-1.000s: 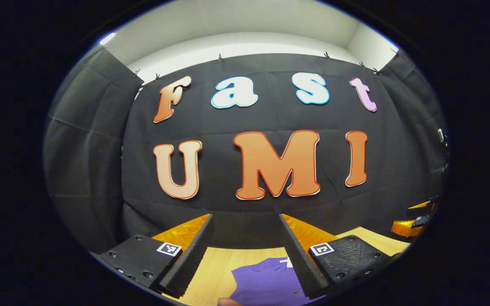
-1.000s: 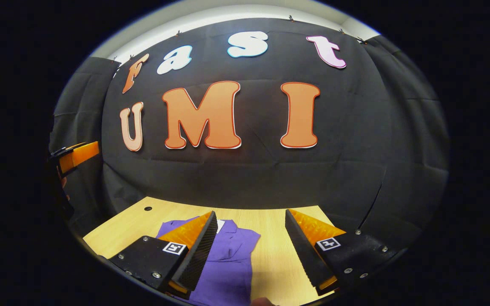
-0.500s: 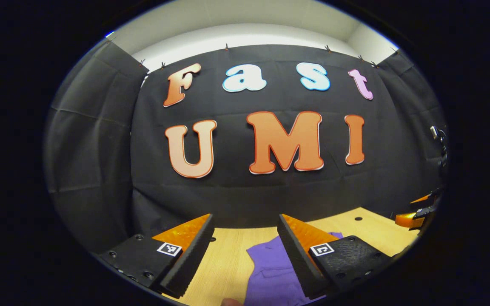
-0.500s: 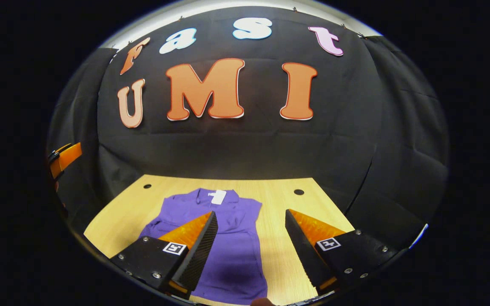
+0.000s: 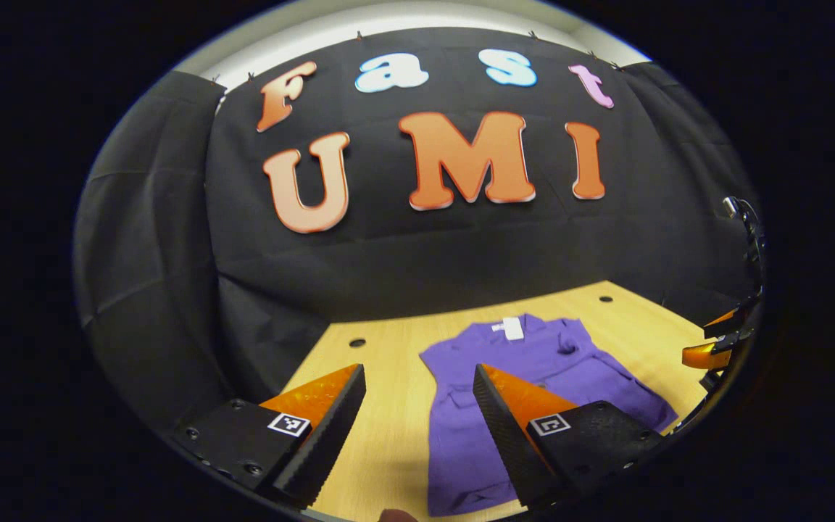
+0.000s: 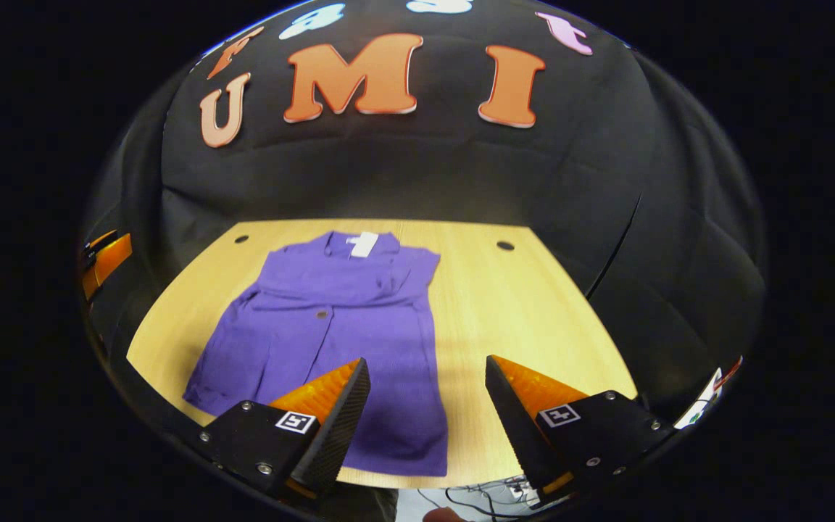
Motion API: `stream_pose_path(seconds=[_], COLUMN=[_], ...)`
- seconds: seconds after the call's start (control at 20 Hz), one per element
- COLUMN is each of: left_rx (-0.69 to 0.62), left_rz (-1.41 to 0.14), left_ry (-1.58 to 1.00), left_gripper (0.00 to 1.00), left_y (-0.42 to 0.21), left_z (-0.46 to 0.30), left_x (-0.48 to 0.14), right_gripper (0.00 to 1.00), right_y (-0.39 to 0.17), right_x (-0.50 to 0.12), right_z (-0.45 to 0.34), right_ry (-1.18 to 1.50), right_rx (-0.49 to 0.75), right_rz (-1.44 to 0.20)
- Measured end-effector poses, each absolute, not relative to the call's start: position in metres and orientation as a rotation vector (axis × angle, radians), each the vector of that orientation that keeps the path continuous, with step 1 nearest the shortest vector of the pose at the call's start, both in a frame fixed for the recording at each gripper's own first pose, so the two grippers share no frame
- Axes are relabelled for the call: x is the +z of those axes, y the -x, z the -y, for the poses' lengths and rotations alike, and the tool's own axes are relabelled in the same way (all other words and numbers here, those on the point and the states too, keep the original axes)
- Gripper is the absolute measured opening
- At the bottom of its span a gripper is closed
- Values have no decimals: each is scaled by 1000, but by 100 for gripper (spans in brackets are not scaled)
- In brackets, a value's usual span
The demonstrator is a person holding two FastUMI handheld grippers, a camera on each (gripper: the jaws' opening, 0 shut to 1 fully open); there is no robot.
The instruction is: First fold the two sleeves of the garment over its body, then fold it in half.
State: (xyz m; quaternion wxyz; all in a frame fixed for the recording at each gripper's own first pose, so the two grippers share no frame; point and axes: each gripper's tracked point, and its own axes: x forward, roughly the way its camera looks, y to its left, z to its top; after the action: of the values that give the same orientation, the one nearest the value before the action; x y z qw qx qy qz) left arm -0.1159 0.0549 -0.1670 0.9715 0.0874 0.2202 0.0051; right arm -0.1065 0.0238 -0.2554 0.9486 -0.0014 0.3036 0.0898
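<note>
Black cloth walls close the booth on every side, and below me sits a pale wooden table (image 6: 533, 304) with the purple garment (image 6: 330, 326) spread on it, collar and white tag (image 6: 362, 244) toward the far wall. From the right gripper view the shirt lies in a tidy, narrow shape with straight side edges; I'd judge both sleeves are already folded in over the body, though the folds near the chest are hard to read for certain. The hem end lies nearest me, close to the table's front edge. So the half fold is what's left, by my reckoning.

My right gripper (image 6: 425, 406) hangs above the near hem, jaws spread wide, holding nothing, its left finger over the cloth and the other over bare wood. My left gripper (image 5: 417, 420) is likewise gaping and empty, hovering off the garment's (image 5: 533, 370) left side, one finger over the wood, the other over purple fabric. At the right rim of the left gripper view I catch the orange of the other tool (image 5: 715, 348). Next job, I reckon: pinch the hem corners and carry them up to the collar.
</note>
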Motion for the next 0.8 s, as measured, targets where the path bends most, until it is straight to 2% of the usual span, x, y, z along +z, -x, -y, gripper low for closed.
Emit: stream_pose_path(seconds=[0.2, 0.25, 0.5, 0.6, 0.65, 0.7, 0.8], left_rx=[-15, -14, -22, -6, -2, 5, 14], left_rz=[-686, -743, -1029, -1118, -1171, -1214, -1290], left_ry=[-145, -144, -147, -118, -96, -77, -41], left_gripper=[95, 92, 96, 97, 97, 97, 97], left_y=[143, 149, 184, 185, 188, 188, 187], left_z=[-58, -62, -70, -74, -78, -80, -83], left_x=[-248, -265, -343, -361, -366, -371, -373], right_gripper=[96, 97, 97, 96, 100, 97, 96], right_y=[131, 137, 160, 165, 167, 168, 172], right_x=[-316, -331, -380, -386, -391, -394, -399], right_z=[-24, -26, -19, -21, -18, -18, -24], right_ry=[-32, -45, -27, -29, -22, -19, -41], right_rx=[177, 185, 171, 184, 181, 181, 200], right_rz=[-812, -858, -1027, -1070, -1089, -1106, -1148])
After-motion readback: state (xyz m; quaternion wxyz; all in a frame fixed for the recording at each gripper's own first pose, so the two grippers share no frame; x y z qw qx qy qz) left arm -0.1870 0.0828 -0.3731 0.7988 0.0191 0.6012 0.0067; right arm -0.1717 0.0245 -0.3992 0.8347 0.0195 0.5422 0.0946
